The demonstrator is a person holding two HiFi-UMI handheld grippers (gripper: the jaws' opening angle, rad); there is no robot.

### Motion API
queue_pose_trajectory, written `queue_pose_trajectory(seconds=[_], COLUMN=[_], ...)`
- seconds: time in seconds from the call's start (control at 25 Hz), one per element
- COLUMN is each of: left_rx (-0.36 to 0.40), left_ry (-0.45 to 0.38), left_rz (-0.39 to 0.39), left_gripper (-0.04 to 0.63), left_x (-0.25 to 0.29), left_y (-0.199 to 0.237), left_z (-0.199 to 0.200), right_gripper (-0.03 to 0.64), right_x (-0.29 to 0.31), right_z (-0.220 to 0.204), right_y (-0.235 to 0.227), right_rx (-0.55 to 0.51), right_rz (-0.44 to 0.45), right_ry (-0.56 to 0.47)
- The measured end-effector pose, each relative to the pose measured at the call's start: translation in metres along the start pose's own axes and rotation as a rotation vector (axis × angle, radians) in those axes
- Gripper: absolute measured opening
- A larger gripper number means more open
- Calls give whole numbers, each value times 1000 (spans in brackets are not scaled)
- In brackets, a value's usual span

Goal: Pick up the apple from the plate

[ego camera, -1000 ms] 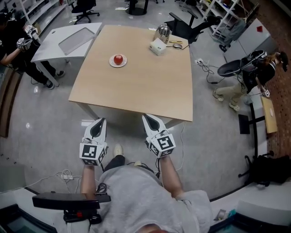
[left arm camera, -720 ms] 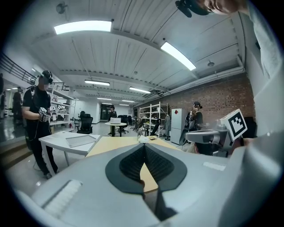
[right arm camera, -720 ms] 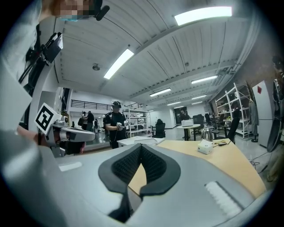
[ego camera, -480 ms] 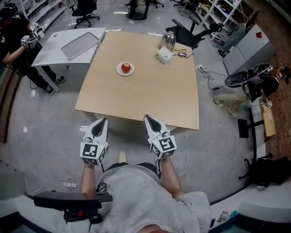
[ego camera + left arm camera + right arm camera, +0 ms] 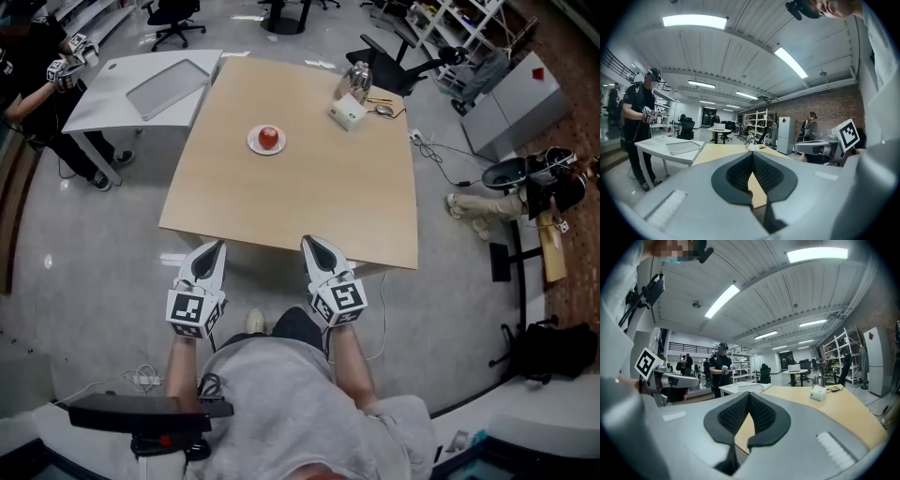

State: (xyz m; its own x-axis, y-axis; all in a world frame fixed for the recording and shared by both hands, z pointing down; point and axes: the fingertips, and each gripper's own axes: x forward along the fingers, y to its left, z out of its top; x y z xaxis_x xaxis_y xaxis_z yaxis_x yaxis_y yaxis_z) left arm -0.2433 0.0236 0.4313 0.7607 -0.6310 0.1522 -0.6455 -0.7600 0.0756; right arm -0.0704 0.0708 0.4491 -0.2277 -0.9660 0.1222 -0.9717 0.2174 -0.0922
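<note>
Showing square markers [image 5: 338, 299], left tongs [image 5: 218, 246], right tongs [image 5: 308, 241], closed, apple [image 5: 269, 137] on plate [image 5: 254, 144].

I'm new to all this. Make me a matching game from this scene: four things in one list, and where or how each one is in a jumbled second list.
Things:
1 apple
2 white box
3 right claw
4 grey tray

Places or states:
A on the white side table
B shut, short of the wooden table's near edge
C on the plate
D near the wooden table's far right corner

Pairs: 1-C, 2-D, 3-B, 4-A
</note>
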Motion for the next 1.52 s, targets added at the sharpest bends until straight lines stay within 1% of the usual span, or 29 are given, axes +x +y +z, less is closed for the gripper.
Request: queue_pose_trajectory(seconds=[0.28, 0.52, 0.76, 1.0, 1.2, 1.4, 1.52], left_rx=[-31, -44, -58, -83, -97, -110, -125], left_ry=[11, 2, 14, 50, 86, 128, 149], left_rz=[37, 73, 102, 144, 162, 177, 184], left_gripper=[20, 20, 20, 20, 20, 20, 20], left_x=[16, 50, 88, 118, 145, 167, 186], left_y=[17, 33, 43, 62, 74, 87, 100], left_z=[-3, -5, -4, -12, -23, -38, -55], right_gripper=[6, 6, 6, 6, 6, 6, 6], right_x=[26, 62, 97, 129, 156, 184, 207], right_z=[-3, -2, 0, -11, -27, -38, -55], right_y=[-11, -39, -73, -97, -117, -136, -151], right_rx=[-5, -13, -4, 6, 8, 10, 12], right_rz=[22, 52, 72, 94, 103, 111, 112], right_ry=[18, 30, 43, 88, 134, 163, 183])
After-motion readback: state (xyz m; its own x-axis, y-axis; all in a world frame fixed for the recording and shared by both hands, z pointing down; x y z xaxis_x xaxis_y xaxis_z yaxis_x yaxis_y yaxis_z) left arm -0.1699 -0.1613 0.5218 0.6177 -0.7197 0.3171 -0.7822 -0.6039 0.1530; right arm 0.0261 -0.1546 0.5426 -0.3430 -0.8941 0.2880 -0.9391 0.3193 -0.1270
